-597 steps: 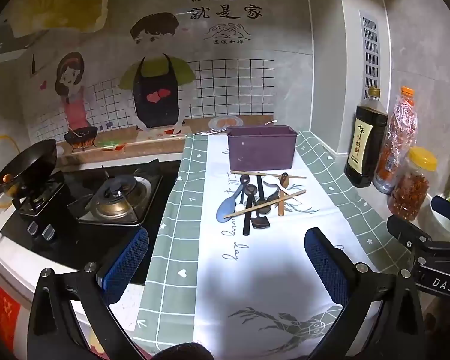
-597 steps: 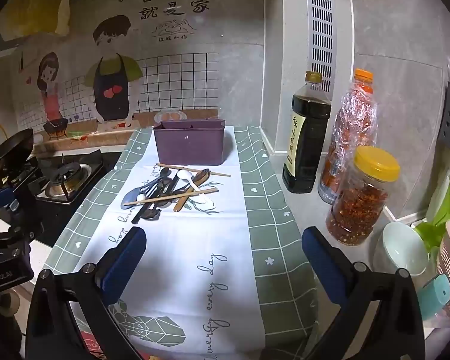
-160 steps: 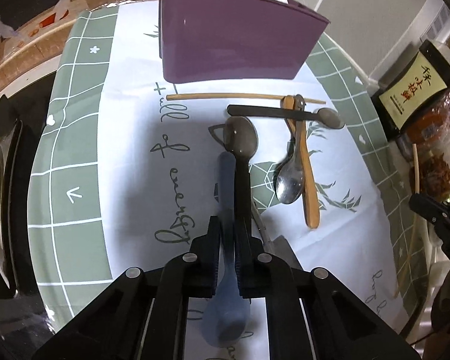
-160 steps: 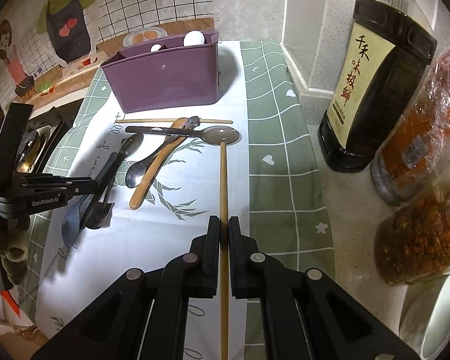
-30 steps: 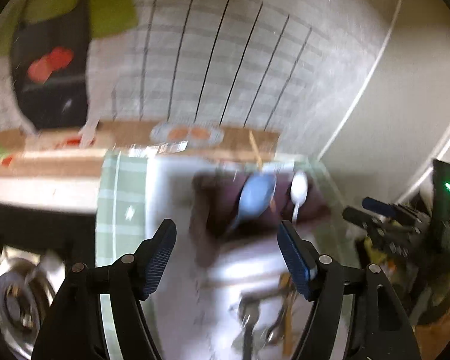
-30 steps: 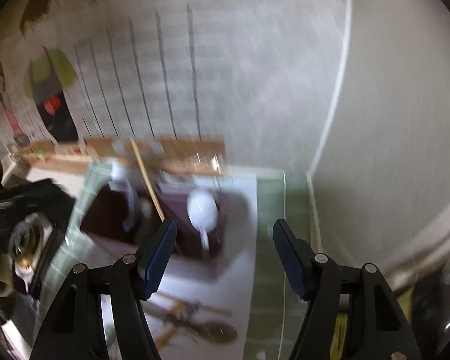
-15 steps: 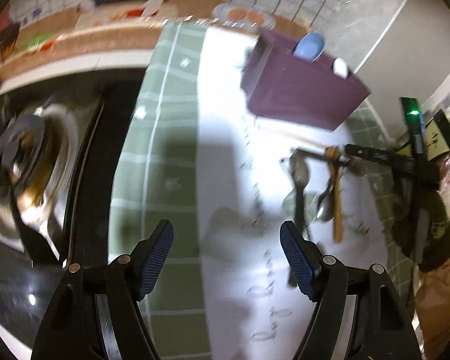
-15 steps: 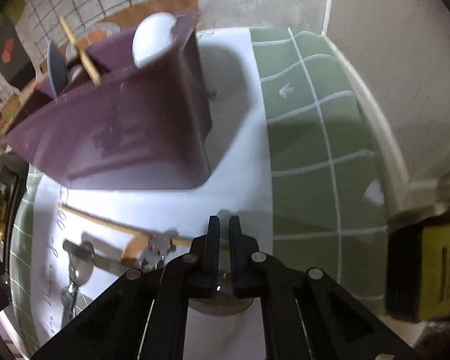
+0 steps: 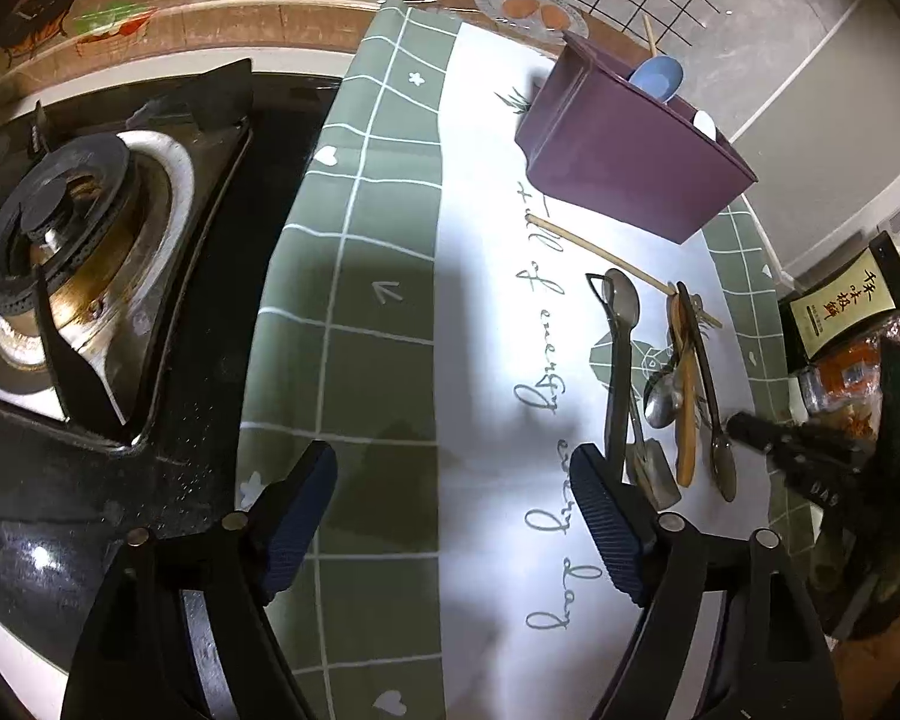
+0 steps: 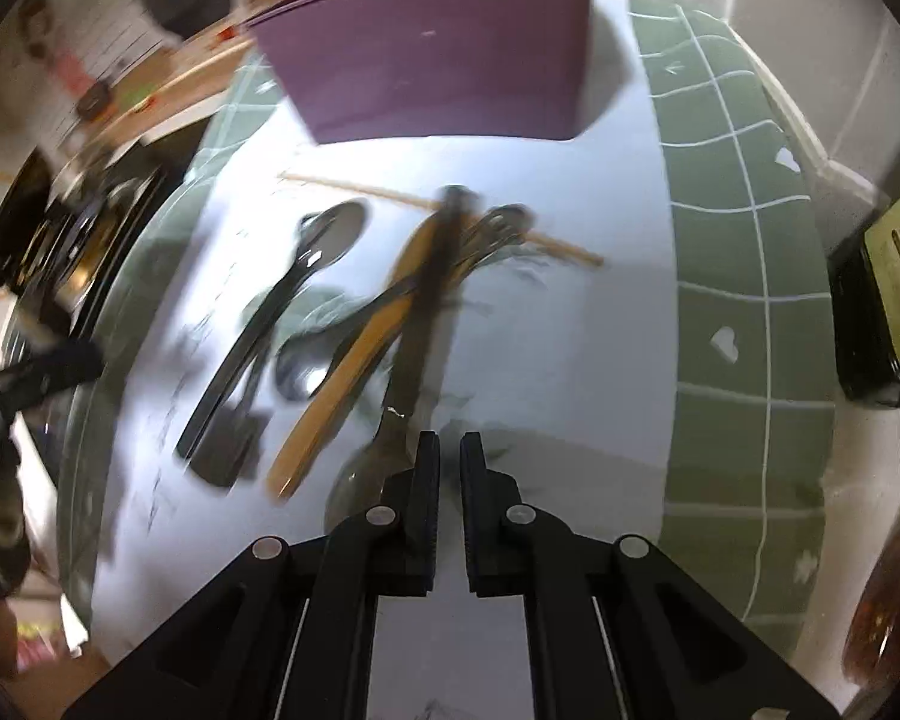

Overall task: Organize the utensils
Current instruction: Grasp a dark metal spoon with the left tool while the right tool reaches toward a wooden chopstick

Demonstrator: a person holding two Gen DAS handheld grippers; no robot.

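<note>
The purple bin (image 9: 624,168) at the back of the tabletop (image 9: 486,396) now holds a blue spoon (image 9: 657,79), a white spoon (image 9: 704,123) and a chopstick (image 9: 648,35), all standing up above its rim; five seconds ago the blue spoon was clamped in the left tongs (image 9: 450,516) and that chopstick in the right tongs (image 10: 444,468), so both deliveries are done. The left tongs now stand wide with nothing between them, hovering above the cloth (image 9: 354,276) between the stove (image 9: 84,240) and the loose pile. The right tongs have swung down from the bin to the near end of the pile, their jaws almost together with only a slim gap and nothing clamped; they sit just at the bowl of a metal spoon (image 10: 390,420), though the blur makes it unclear whether they touch it. Left on the cloth are a second chopstick (image 9: 618,261) just in front of the bin, a black-handled spoon (image 9: 620,348), a wooden spoon (image 9: 684,396), a small steel spoon (image 9: 660,402), a dark spatula (image 9: 651,468) and that long metal spoon. My reading is that the job is roughly a third done and the right tongs are lining up on the metal spoon; they would need to widen first.
</note>
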